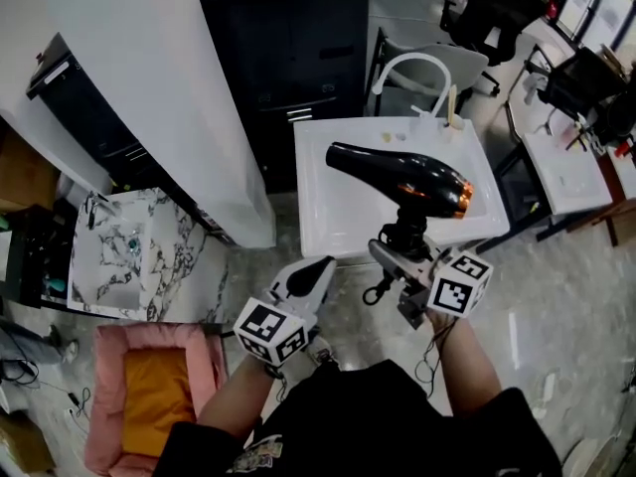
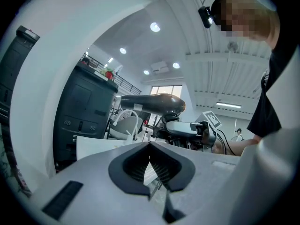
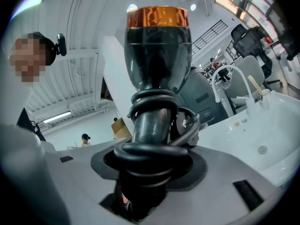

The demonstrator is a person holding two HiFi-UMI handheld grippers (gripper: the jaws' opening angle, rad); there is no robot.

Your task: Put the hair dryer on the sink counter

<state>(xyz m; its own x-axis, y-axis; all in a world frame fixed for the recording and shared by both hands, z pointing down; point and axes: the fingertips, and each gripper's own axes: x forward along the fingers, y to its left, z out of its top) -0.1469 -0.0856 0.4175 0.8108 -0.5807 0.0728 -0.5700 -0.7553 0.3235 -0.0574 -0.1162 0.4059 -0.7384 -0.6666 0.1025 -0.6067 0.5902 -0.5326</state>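
My right gripper (image 1: 402, 241) is shut on the cord-wrapped handle of a black hair dryer (image 1: 397, 175) with a copper band at its rear. It holds the dryer level in the air over the front right part of the white sink counter (image 1: 333, 222). In the right gripper view the hair dryer (image 3: 157, 55) stands up out of my right gripper (image 3: 150, 158), with the sink counter (image 3: 276, 139) and its white faucet (image 3: 229, 78) to the right. My left gripper (image 1: 316, 271) hangs shut and empty before the counter's front edge. The left gripper view shows the hair dryer (image 2: 150, 102) beyond my left gripper (image 2: 150, 165).
A white faucet (image 1: 412, 68) and a small cup stand at the counter's back. A dark cabinet (image 1: 298, 38) is behind it, a white pillar (image 1: 169, 87) to its left. A marble-patterned basin (image 1: 119, 256) and a pink cushion (image 1: 149, 386) lie lower left. A white desk (image 1: 566, 167) and black chairs (image 1: 497, 8) are on the right.
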